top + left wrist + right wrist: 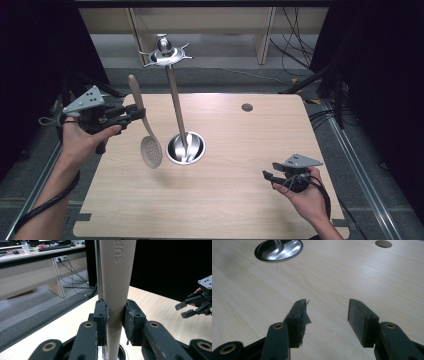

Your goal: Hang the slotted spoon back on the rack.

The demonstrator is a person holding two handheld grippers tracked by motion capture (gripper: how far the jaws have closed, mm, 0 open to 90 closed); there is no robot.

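A beige slotted spoon (144, 125) hangs upright above the table's left side, bowl down. My left gripper (140, 114) is shut on its handle; in the left gripper view both pads clamp the handle (116, 290). Beside it stands a metal utensil stand: a round base (185, 148) on the table, a pole (175, 97) and a hooked top (165, 52). My right gripper (268, 178) rests low near the table's right front, jaws open and empty; in the right gripper view its fingertips (327, 305) stand apart over bare wood.
The light wooden table (235, 195) has a small round cable hole (247, 107) at the back right. Black drapes flank both sides. Cables lie on the floor beyond the table, near a wooden desk's legs.
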